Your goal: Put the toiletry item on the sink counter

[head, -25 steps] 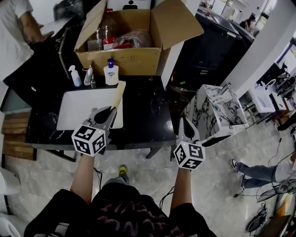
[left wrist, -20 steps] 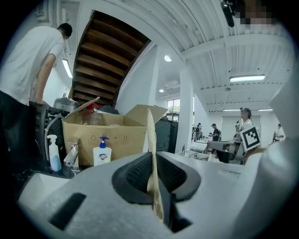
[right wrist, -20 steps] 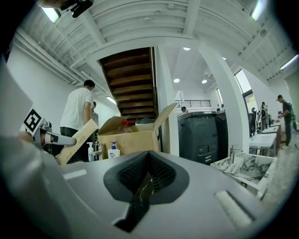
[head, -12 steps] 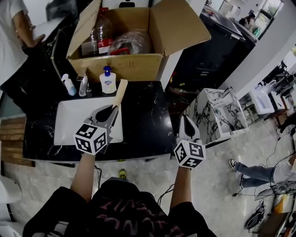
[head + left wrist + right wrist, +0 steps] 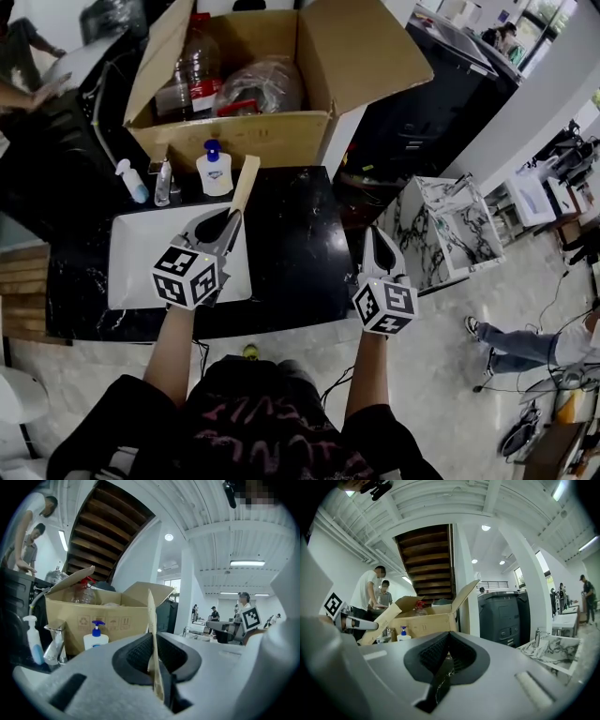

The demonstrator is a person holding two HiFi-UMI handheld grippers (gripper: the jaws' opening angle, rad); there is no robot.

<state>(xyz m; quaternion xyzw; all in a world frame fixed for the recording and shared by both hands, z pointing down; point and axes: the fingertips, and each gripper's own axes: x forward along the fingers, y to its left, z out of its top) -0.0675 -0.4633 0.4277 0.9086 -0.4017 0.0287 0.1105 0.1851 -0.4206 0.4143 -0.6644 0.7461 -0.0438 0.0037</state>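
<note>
A flat tan packet [image 5: 244, 187], seen edge-on in the left gripper view, is clamped by the left tool [image 5: 230, 218] before the cardboard box [image 5: 234, 141]. The right tool [image 5: 372, 236] is held closed.

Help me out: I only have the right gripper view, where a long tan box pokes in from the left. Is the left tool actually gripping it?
Observer: Yes. The left gripper view shows the left tool shut on the tan box, which sits edge-on between its jaws.
Operator: What is under it?
Observer: In the head view, the white sink, set in a black counter; the box juts past the sink's right rim.
Operator: And where is my right tool?
Observer: In the head view the right tool is off the counter's right edge, beside a marbled stand.
</note>
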